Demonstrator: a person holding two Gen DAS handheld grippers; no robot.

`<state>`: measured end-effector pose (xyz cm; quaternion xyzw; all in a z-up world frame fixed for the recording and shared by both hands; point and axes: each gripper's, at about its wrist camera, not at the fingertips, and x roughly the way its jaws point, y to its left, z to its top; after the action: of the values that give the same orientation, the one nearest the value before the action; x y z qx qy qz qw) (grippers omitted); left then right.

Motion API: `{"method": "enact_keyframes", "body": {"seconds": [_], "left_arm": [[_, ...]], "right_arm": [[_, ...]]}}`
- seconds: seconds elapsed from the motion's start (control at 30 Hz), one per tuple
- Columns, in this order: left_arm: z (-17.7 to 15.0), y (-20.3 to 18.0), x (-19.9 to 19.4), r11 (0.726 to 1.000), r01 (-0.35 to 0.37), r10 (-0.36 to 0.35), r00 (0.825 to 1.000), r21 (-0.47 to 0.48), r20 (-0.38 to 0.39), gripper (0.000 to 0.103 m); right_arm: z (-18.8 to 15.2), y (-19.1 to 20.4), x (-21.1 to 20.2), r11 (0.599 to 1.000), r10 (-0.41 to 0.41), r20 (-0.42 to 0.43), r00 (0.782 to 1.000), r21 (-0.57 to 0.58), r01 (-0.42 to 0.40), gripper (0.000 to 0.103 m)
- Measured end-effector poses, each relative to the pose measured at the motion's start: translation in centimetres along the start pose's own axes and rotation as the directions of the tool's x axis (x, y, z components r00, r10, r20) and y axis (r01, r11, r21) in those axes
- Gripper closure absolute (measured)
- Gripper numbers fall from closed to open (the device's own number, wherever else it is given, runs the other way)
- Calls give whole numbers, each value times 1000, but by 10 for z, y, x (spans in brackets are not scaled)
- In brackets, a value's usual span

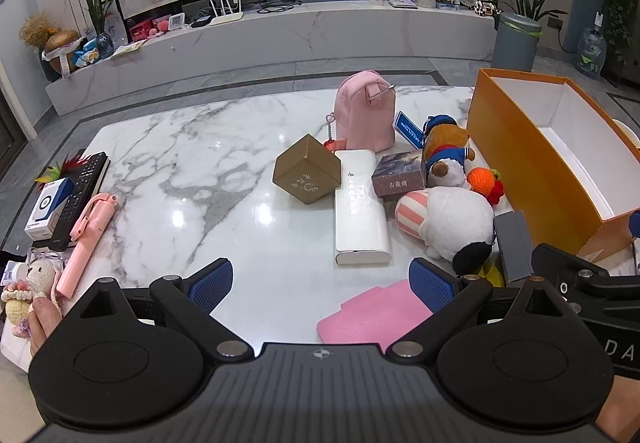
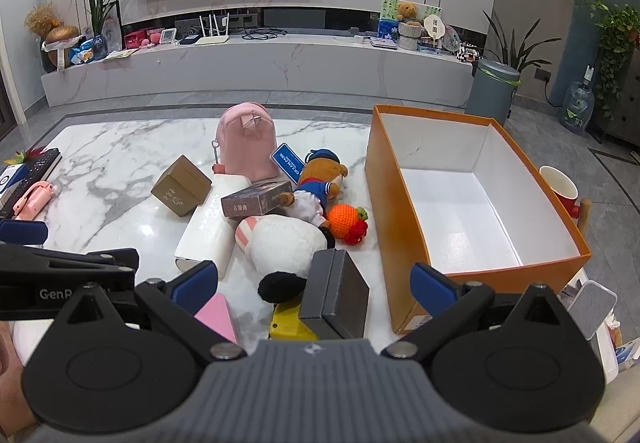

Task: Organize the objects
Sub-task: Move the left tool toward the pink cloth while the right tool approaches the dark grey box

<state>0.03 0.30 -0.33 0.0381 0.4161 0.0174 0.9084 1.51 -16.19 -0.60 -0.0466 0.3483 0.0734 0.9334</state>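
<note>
Both the left gripper [image 1: 320, 283] and right gripper [image 2: 314, 283] are held with jaws spread, empty; the leaning dark grey rectangular box [image 2: 336, 293] could be toppled if nudged beside the open orange cardboard box [image 2: 394, 243].

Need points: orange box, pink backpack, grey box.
orange box [image 2: 394, 199], right wrist view, outer left wall.
pink backpack [image 1: 370, 119], left wrist view, front panel.
grey box [image 2: 346, 287], right wrist view, top face.

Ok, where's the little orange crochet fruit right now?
The orange crochet fruit lies on the marble table, between the sailor bear and the orange box, right of centre in both views.
</note>
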Motion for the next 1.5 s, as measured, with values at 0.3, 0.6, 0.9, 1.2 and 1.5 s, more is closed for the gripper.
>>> {"method": "enact_keyframes", "body": {"seconds": [0.3, 0.6, 0.9, 1.2, 1.5], "left_arm": [[-2, -4, 1, 1000, 0, 1, 1000, 10, -6, 0], [-7, -4, 5, 999, 5, -5, 1000, 45, -2, 0], [-7, -3, 34, 994, 68, -63, 996, 81, -58, 0], [-1, -17, 63, 945, 137, -103, 986, 296, -127, 0], [-25, -28, 96, 880, 256, -186, 961, 399, -207, 0]], "right_arm": [[-1, 0, 1, 1000, 0, -9, 1000, -7, 0, 1], [0, -2, 5, 1000, 18, -37, 999, -9, -19, 1], [0, -21, 38, 992, 102, -168, 981, -54, -113, 1], [4, -47, 72, 983, 165, -260, 952, -35, -180, 2], [21, -35, 113, 971, 179, -372, 911, -80, -223, 15]]}}
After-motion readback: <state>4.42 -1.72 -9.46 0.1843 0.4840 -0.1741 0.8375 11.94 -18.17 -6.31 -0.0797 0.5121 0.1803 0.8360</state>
